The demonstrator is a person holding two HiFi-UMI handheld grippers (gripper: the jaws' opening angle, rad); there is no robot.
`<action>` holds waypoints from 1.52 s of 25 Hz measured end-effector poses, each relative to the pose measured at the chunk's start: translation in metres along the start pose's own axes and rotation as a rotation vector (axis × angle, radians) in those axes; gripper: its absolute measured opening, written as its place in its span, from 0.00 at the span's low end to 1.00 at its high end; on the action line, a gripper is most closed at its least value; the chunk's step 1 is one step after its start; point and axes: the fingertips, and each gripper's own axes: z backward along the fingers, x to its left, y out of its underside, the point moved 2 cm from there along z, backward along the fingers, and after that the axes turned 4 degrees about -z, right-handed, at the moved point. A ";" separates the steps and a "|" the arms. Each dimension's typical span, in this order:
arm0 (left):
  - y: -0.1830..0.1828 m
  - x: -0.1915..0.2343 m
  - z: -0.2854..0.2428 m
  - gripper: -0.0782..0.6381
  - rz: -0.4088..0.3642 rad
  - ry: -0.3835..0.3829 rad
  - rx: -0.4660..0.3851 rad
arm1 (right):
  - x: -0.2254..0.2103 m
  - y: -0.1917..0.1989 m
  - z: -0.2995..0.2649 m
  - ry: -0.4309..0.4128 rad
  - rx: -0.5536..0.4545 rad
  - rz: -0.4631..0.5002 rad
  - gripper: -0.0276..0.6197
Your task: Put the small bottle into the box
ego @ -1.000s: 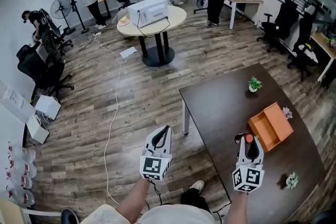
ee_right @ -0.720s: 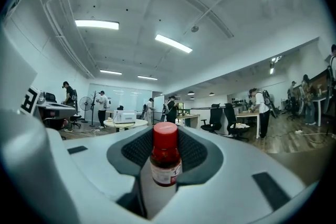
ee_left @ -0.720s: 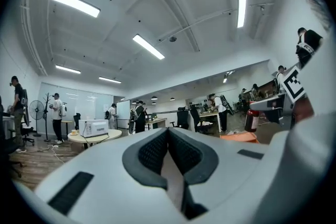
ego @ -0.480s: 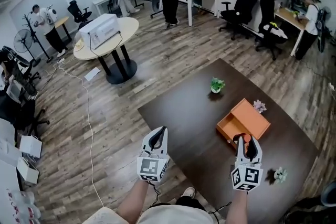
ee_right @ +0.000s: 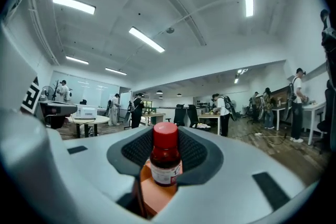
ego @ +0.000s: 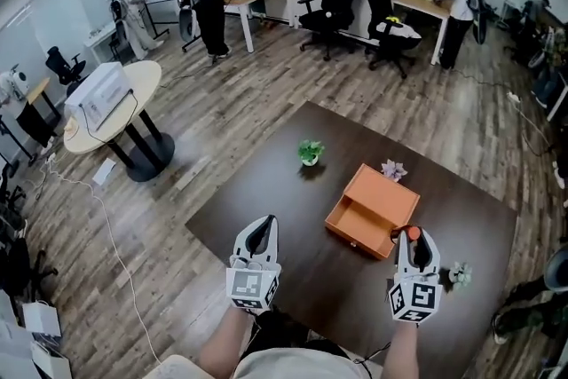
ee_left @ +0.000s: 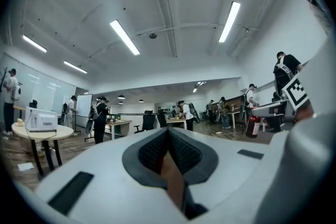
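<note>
Left tool: jaws were together, empty.
Right tool: clamped the small bottle.
Box: lay open at 11 o'clock of that tool.

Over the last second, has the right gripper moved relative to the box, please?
Yes: the right gripper went from the box's left side to its near right corner in the head view.

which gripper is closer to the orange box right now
Right. The right gripper, shut on the small bottle, is just by the near right corner of the box; the left gripper is well off to its left.
</note>
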 end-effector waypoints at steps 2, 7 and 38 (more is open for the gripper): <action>0.003 0.003 -0.018 0.11 0.034 0.054 -0.010 | -0.003 0.002 -0.001 0.055 0.003 0.004 0.26; 0.009 0.005 -0.067 0.11 0.035 0.219 -0.036 | -0.003 -0.002 0.006 0.219 0.006 0.024 0.26; 0.004 -0.034 -0.117 0.11 0.045 0.549 -0.066 | 0.009 -0.018 0.066 0.538 -0.033 0.005 0.26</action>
